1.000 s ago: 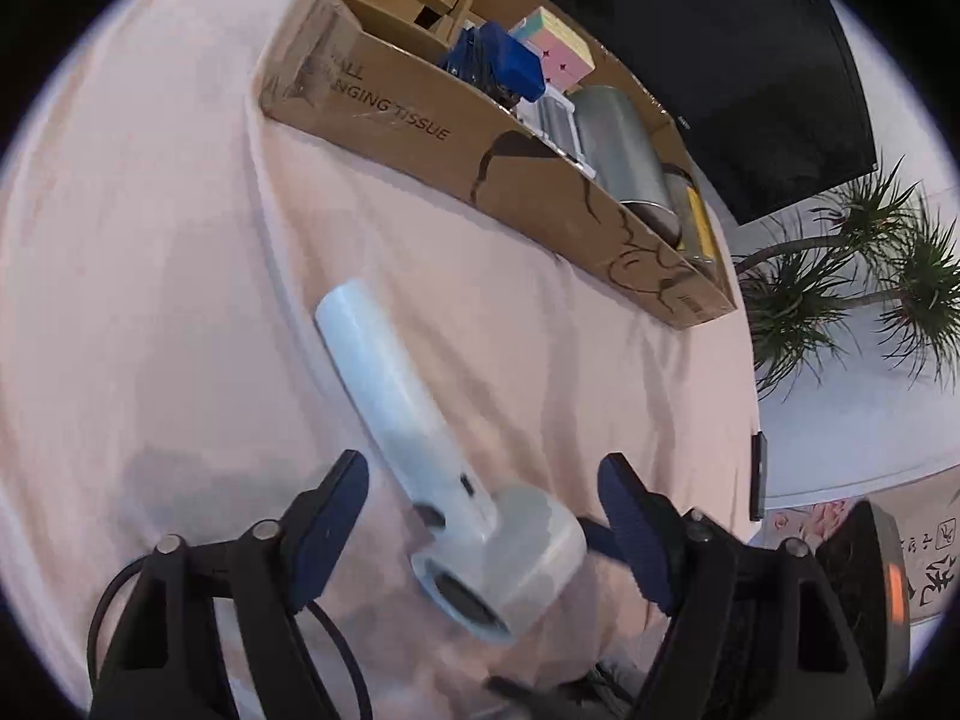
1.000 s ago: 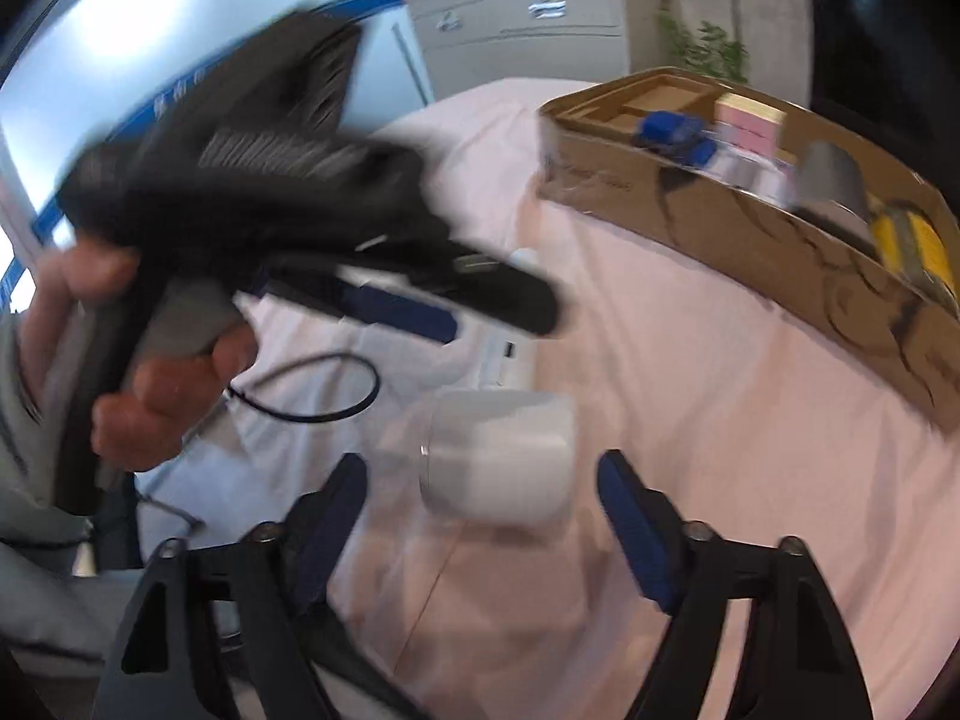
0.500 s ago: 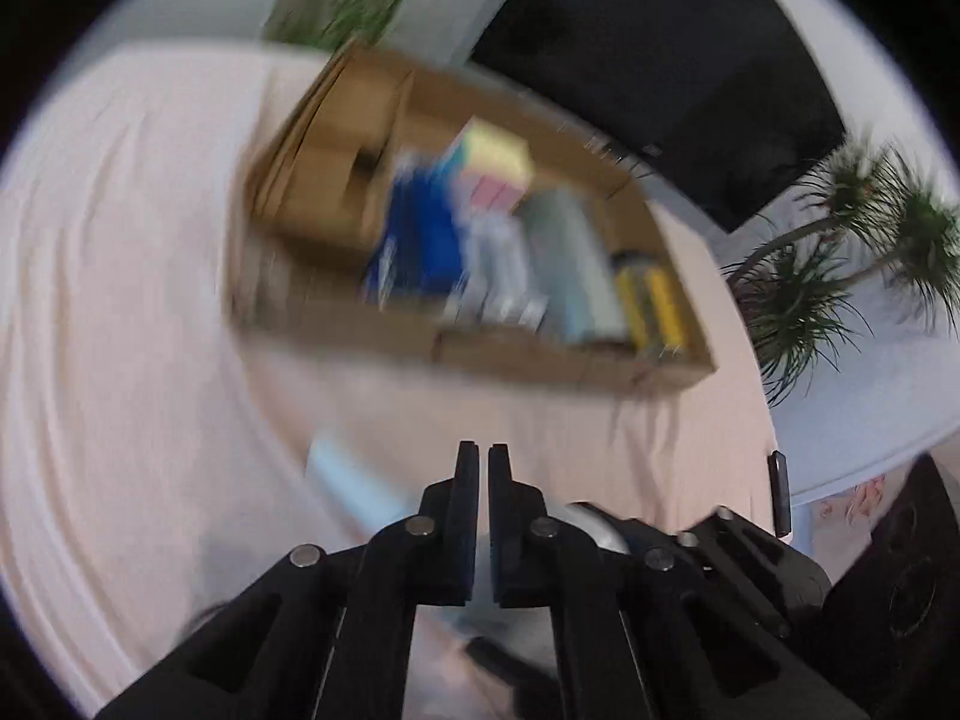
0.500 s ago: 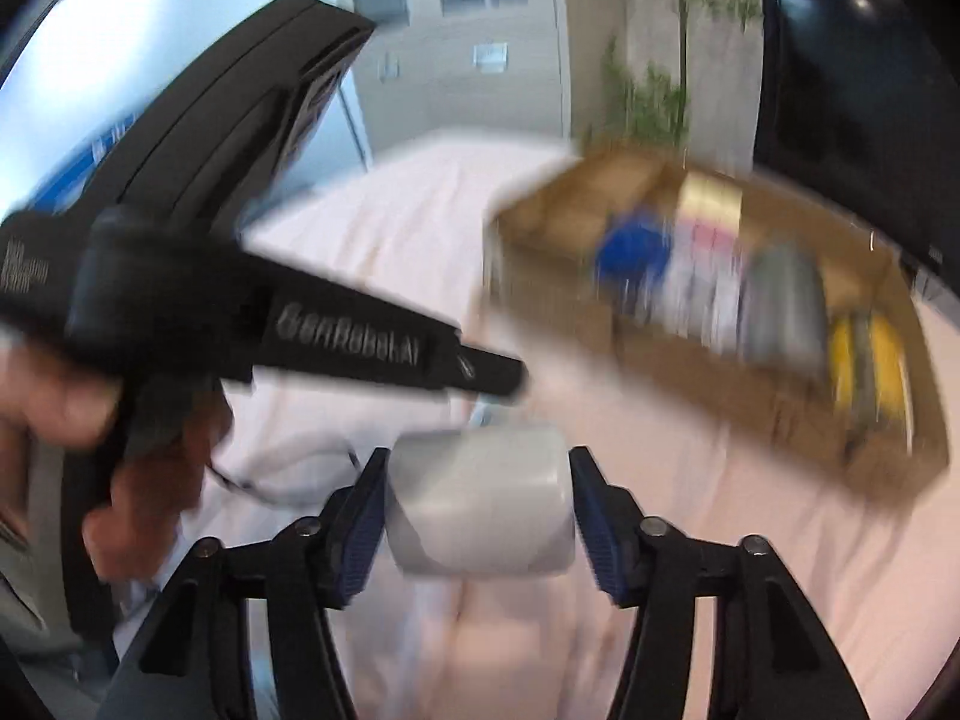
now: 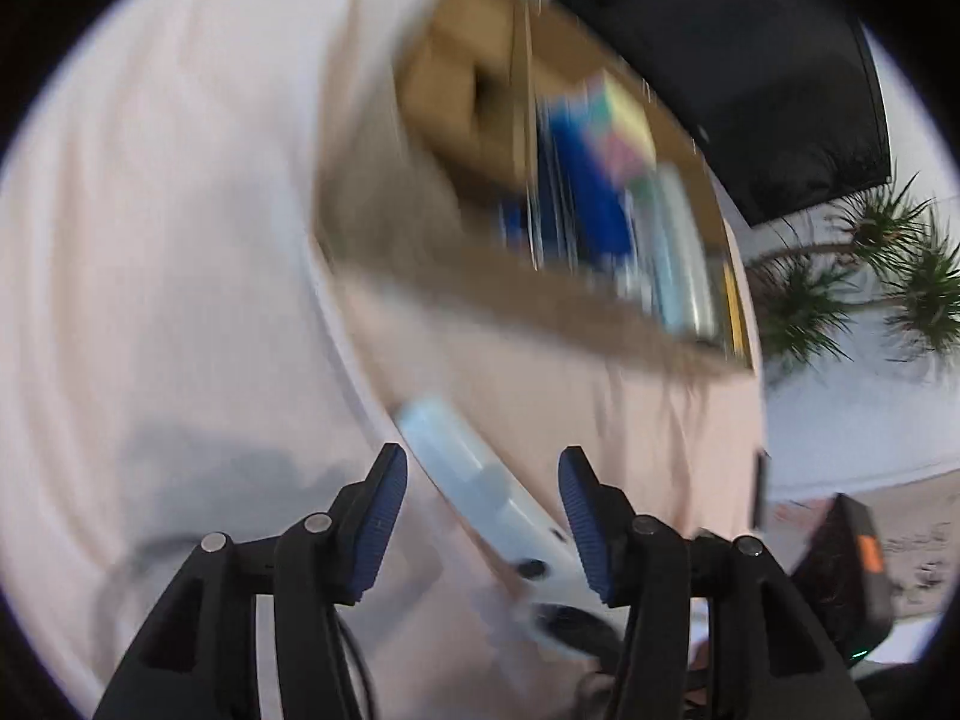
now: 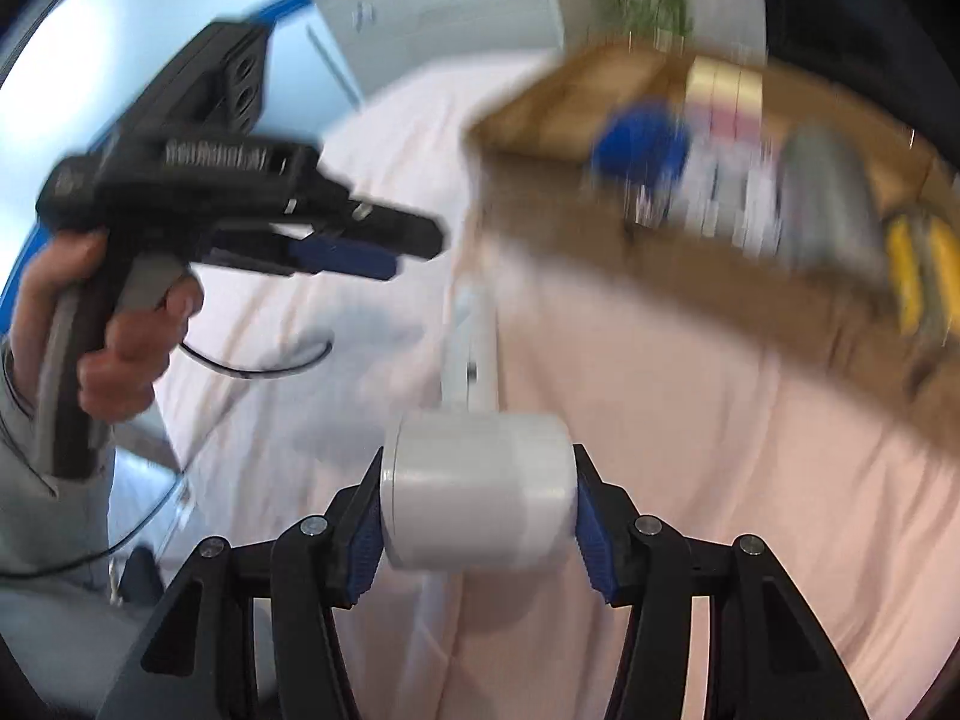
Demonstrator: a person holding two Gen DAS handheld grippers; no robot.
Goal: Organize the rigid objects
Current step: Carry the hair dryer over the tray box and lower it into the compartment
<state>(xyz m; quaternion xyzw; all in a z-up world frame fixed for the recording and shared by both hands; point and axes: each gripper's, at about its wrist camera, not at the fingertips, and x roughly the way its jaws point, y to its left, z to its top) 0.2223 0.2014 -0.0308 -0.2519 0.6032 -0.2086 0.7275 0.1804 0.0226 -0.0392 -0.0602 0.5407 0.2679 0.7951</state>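
A white hair dryer [image 6: 477, 498] is held by its round head between the blue pads of my right gripper [image 6: 480, 510]; its handle points away over the pink cloth. In the left wrist view the dryer's handle [image 5: 462, 468] runs between the fingers of my left gripper [image 5: 483, 516], which is open and does not touch it. My left gripper also shows in the right wrist view [image 6: 336, 252], held in a hand at the left. A cardboard box [image 5: 540, 294] holding several items stands beyond, also in the right wrist view [image 6: 690, 264].
Pink cloth covers the table [image 5: 180, 240]. The box holds a blue item [image 6: 639, 147], a grey cylinder [image 6: 831, 198] and yellow items [image 6: 924, 264]. A black screen [image 5: 750, 78] and potted plants [image 5: 870, 276] stand behind. A black cable [image 6: 258, 366] lies at the left.
My right gripper closed on the hair dryer's head and lifted it. My left gripper shut briefly, then opened again around the dryer's handle. Both views are blurred by motion.
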